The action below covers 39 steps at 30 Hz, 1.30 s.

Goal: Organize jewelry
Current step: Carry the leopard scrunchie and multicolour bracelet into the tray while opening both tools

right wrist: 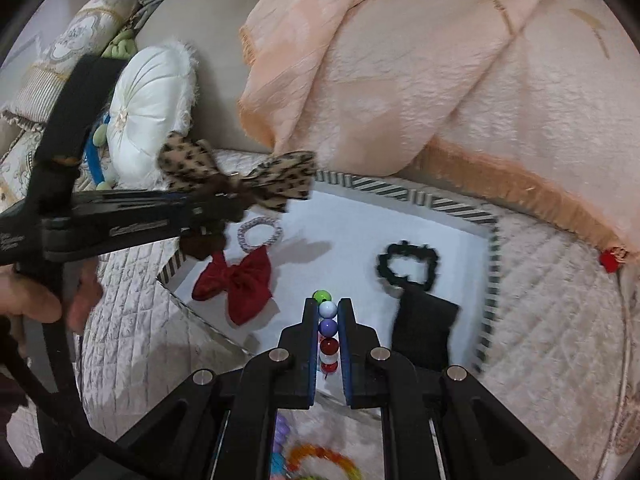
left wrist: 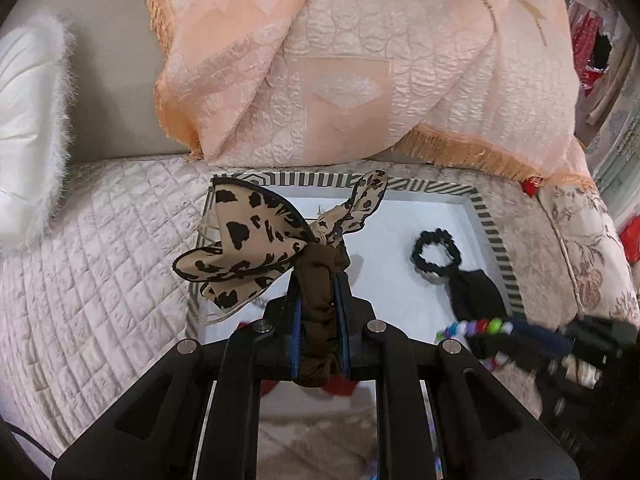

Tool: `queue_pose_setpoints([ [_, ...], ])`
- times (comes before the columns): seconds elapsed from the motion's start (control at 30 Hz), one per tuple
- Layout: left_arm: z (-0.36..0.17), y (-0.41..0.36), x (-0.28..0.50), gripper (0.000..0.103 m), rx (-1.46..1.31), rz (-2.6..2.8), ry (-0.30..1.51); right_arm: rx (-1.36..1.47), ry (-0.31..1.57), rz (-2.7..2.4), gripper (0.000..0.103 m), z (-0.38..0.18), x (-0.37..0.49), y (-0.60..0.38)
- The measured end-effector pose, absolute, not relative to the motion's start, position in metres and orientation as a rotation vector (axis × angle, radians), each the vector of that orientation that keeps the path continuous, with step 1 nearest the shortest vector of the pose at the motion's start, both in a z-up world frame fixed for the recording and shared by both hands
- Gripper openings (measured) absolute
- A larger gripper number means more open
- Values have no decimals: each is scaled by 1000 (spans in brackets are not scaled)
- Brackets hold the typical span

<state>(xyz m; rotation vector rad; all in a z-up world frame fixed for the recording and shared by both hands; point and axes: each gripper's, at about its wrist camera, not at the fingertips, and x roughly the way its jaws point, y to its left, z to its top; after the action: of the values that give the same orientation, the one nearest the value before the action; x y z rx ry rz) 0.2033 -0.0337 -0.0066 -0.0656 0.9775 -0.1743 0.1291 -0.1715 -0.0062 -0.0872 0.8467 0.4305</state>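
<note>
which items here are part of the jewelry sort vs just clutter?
Job: leopard bow scrunchie in left gripper; bead string in right gripper; striped tray; red bow; grey scrunchie; black scrunchie.
Clutter: peach throw; white cushion; quilted cover.

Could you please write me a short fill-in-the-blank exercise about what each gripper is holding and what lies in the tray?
1. The left gripper is shut on a brown scrunchie with a ____-print bow.
2. The right gripper is shut on a strand of coloured ____.
3. In the striped-rim tray, the bow beside the grey hair tie is ____ in colour.
4. The scrunchie lying near the tray's right rim is ____.

Missing words: leopard; beads; red; black
</note>
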Motion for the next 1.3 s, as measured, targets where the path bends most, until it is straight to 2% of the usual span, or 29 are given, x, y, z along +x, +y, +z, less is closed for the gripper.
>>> queue_pose_setpoints([
  [0.17,-27,-37,225,13,-78,-162,1010,-89,894,442,9,-33,148,-158],
  [0.37,-50,-39,247,13,-66,-138,1036,-35,923,338,9,-58,169,-184],
  [0.73,-77,-29,269,14,-102,-82,1070,-43,926,312,9,-74,180,-190],
  [0.77,-76,-29,268,16,-103,-82,1073,-52,926,308,9,-75,181,-188],
  [0.83,-75,-28,266,29,-101,-83,1076,-34,920,317,13,-75,181,-187],
  [0.9,-70,-28,261,38,-88,-74,1065,-11,914,323,21,-71,180,-188],
  [0.93,-66,-27,258,41,-90,-77,1053,-4,910,325,21,-69,177,-189],
  [1.3,-37,-14,207,44,-103,-38,1003,32,879,294,24,-45,137,-197],
])
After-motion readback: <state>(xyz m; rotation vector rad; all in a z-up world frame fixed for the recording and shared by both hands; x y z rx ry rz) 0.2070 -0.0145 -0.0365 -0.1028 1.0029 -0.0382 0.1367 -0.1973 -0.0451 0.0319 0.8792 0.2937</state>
